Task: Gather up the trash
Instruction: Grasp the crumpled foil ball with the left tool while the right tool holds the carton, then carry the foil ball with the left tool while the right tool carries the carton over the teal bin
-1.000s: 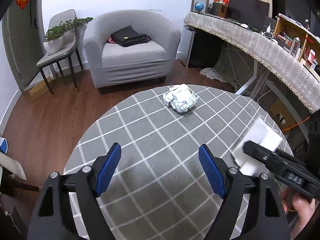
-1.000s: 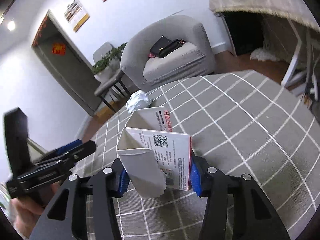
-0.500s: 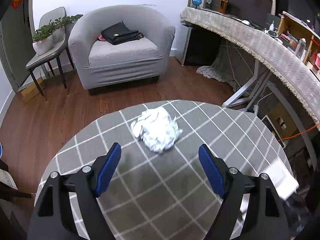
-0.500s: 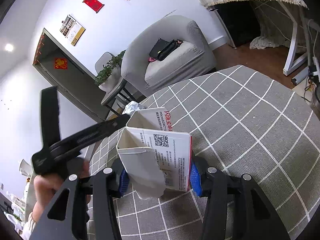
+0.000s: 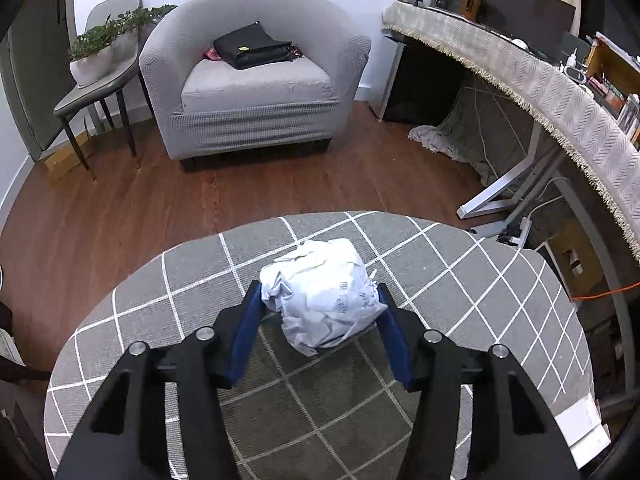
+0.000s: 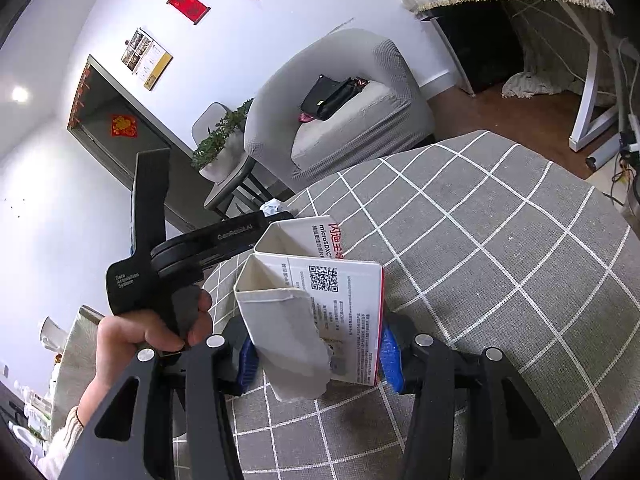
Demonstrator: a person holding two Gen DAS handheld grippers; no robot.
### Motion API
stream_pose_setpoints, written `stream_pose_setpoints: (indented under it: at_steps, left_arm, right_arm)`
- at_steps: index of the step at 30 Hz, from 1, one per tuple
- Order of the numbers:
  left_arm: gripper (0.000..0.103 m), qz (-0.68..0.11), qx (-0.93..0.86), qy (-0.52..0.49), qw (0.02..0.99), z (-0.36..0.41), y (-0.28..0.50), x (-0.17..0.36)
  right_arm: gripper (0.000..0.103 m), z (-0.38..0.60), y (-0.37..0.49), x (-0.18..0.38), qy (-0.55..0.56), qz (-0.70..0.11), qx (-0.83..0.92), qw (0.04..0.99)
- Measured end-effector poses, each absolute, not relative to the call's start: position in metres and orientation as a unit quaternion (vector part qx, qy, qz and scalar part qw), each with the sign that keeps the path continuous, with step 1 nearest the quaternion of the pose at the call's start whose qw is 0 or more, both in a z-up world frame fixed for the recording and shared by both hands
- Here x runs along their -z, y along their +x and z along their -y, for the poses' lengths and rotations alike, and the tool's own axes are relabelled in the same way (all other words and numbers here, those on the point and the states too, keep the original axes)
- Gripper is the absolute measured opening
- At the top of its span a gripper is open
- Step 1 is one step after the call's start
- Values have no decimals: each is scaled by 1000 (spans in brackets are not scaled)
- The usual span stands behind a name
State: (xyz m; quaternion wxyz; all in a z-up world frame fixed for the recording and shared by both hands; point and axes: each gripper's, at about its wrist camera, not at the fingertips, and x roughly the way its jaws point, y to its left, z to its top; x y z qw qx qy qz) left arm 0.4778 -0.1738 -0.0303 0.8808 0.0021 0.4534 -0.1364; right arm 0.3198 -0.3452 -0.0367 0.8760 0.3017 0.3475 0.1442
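A crumpled ball of white paper (image 5: 320,292) lies near the far edge of the round table with a grey checked cloth (image 5: 460,280). My left gripper (image 5: 318,300) is shut on the paper ball, its blue pads against both sides. My right gripper (image 6: 316,354) is shut on an opened white cardboard box (image 6: 320,300) with a QR code and red print, held just above the cloth. The left gripper's black body and the hand holding it show in the right wrist view (image 6: 160,256), with a bit of the paper ball (image 6: 271,207) past it.
A grey armchair (image 5: 256,76) with a black bag (image 5: 252,46) stands beyond the table. A chair with a planter (image 5: 100,60) is at left. A long desk with a fringed cover (image 5: 540,80) runs along the right. A corner of the white box (image 5: 580,428) shows at lower right.
My left gripper has moved forward across the table to the paper ball and closed on it. My right gripper still holds the box and has barely moved.
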Motion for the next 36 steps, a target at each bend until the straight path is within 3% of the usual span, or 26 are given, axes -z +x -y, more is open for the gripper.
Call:
stream_pose_setpoints:
  at_steps: [10,36]
  left_arm:
    - [56,-451,132,-11,883,144,440,22]
    - [56,-415,57,-71,905,16,212,-45]
  right_arm:
    - [50,334,312,17,280,-351,-151,881]
    - [50,236,253,-43,194,-374,-280,863]
